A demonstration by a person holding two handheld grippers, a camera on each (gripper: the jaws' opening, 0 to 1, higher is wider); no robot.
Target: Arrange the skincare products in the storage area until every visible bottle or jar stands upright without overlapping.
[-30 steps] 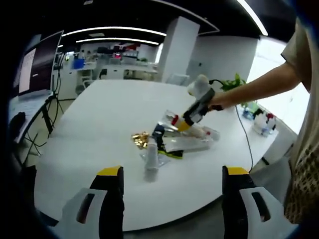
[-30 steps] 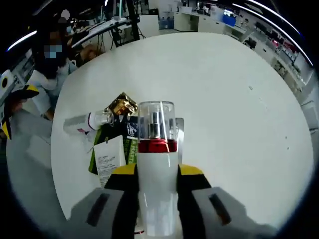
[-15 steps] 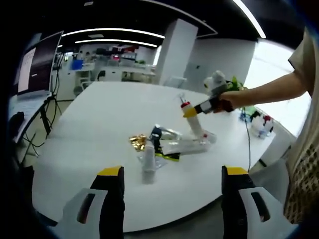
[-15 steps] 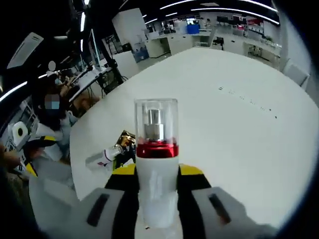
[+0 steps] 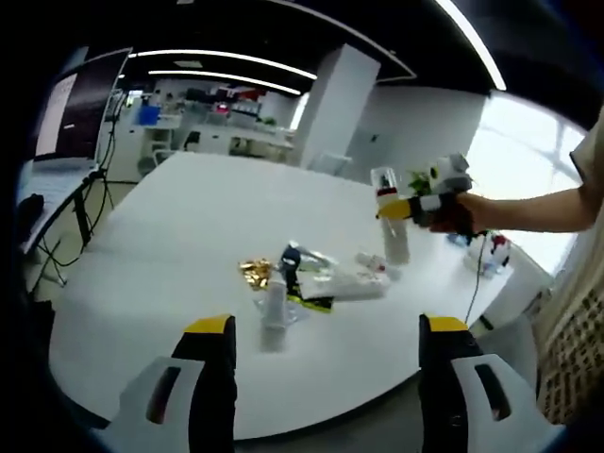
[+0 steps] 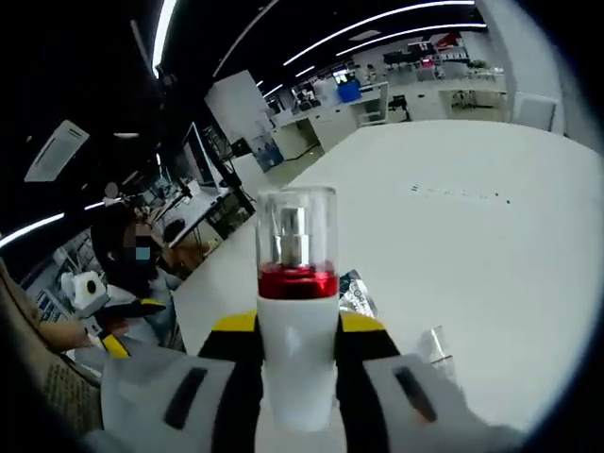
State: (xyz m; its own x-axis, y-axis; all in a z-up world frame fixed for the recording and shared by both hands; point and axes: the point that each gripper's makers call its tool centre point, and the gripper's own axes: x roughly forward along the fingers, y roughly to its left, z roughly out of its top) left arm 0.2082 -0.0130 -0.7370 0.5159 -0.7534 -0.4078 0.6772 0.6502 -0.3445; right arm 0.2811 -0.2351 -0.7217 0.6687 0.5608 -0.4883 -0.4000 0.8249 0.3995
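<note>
— Since a second ago, what is changing?
— Rising off the pile, the pump bottle (image 6: 296, 340) is now standing nearly upright in the right gripper (image 6: 296, 330), whose yellow-tipped jaws are clamping its white body. A second ago it was lying low over the clutter, tilted.

— How is the hand posing?
— In the left gripper view, the person's hand (image 5: 457, 213) is reaching in from the right, forearm about level, holding that gripper with the bottle's (image 5: 391, 219) base down near the table (image 5: 160, 245), just past the pile; I cannot tell whether it is touching.

— And the left gripper (image 5: 326, 330)?
— Its jaws are standing apart with nothing between them, hanging near the table's edge.

— What else is lying there?
— Nearest, a clear bottle (image 5: 273, 307) is standing by itself. Behind it a gold packet (image 5: 255, 271), a dark bottle (image 5: 290, 261) and a long white tube (image 5: 344, 285) are lying in a heap.

— Any writing?
— Nothing readable; the bottle is showing a red collar under a clear cap.
</note>
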